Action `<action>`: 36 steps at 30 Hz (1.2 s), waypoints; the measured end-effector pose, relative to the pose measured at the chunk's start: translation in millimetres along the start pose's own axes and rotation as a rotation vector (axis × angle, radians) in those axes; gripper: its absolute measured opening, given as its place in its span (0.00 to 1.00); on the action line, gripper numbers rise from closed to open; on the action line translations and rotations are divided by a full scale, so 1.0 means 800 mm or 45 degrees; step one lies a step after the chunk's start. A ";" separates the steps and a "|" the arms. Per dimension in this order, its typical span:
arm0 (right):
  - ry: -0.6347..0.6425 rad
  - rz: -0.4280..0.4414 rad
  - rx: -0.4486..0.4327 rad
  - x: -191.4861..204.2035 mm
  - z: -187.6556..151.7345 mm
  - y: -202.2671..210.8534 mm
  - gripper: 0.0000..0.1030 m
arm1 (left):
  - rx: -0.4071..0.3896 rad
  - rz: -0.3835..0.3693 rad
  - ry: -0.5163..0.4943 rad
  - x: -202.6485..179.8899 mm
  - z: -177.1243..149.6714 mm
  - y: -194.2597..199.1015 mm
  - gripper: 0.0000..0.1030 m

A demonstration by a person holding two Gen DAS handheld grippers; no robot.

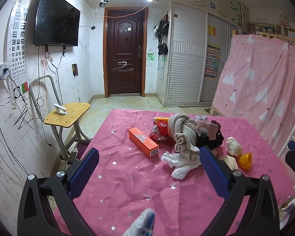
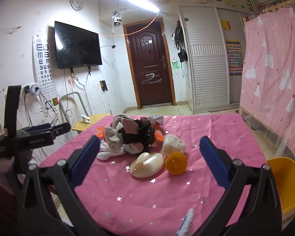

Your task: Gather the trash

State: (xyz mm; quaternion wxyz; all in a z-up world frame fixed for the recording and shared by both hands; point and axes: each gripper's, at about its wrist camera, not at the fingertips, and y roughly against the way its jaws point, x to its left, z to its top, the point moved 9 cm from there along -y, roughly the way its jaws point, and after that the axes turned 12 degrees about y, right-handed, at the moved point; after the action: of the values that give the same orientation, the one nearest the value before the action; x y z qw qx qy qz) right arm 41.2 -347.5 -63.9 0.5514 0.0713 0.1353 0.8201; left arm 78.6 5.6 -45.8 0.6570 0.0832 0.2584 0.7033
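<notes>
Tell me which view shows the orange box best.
The left wrist view: the orange box lies fully exposed on the pink tablecloth, barcode end visible. In the right wrist view the clothes pile hides most of it; only orange ends peek out.

A dark brown panelled door point(image 1: 125, 53) stood in the scribbled white wall point(image 1: 88, 45), beside a black wall-mounted television point(image 1: 56, 20) and white louvred wardrobes point(image 1: 188, 59).

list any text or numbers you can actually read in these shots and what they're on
"E": rows of rotated E shapes, shrinking downward, on the eye chart.
Orange box: barcode and print, too small to read.
Red wrapper: white lettering, blurred.
Left gripper body: white print, blurred.
Wall clock: numerals unreadable.
</notes>
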 end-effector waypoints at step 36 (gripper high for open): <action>0.006 0.000 0.000 0.003 0.000 0.001 0.94 | 0.002 0.012 -0.008 -0.003 -0.001 0.000 0.91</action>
State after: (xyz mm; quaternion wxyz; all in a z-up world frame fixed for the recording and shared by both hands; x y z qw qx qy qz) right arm 39.8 -345.6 -63.9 0.5511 0.0693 0.1365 0.8202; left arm 78.2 2.9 -45.7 0.6543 0.0871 0.2567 0.7059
